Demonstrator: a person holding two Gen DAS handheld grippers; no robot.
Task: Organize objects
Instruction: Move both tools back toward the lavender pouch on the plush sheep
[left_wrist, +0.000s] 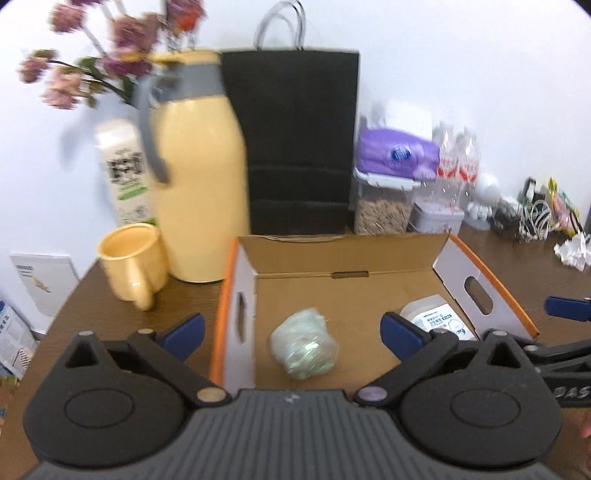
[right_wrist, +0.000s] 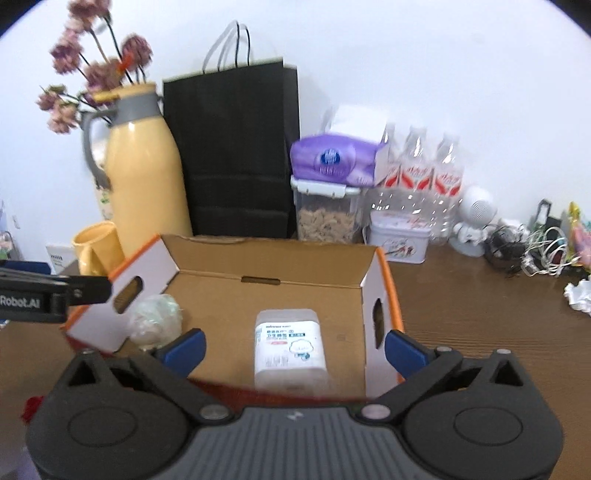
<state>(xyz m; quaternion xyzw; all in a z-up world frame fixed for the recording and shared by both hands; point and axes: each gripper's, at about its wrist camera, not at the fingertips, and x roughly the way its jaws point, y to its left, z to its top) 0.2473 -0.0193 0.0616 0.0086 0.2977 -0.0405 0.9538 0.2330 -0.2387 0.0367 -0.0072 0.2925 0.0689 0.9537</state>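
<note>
An open cardboard box (left_wrist: 343, 254) (right_wrist: 266, 254) with orange rims sits on the brown table. On its floor lie a pale green wrapped bundle (left_wrist: 304, 345) (right_wrist: 157, 319) at the left and a clear pack of cotton swabs (right_wrist: 288, 347) (left_wrist: 439, 317) at the right. My left gripper (left_wrist: 293, 332) is open above the box's near left part, the bundle below and between its blue pads, untouched. My right gripper (right_wrist: 293, 345) is open over the near right part, with the swab pack lying free between its pads.
Behind the box stand a yellow thermos jug (left_wrist: 195, 177), a yellow mug (left_wrist: 135, 262), a black paper bag (left_wrist: 295, 147), a food container (right_wrist: 325, 210) with a purple tissue pack, water bottles (right_wrist: 421, 173) and a tin. Cables (right_wrist: 535, 251) and crumpled paper (left_wrist: 574, 251) lie at the right.
</note>
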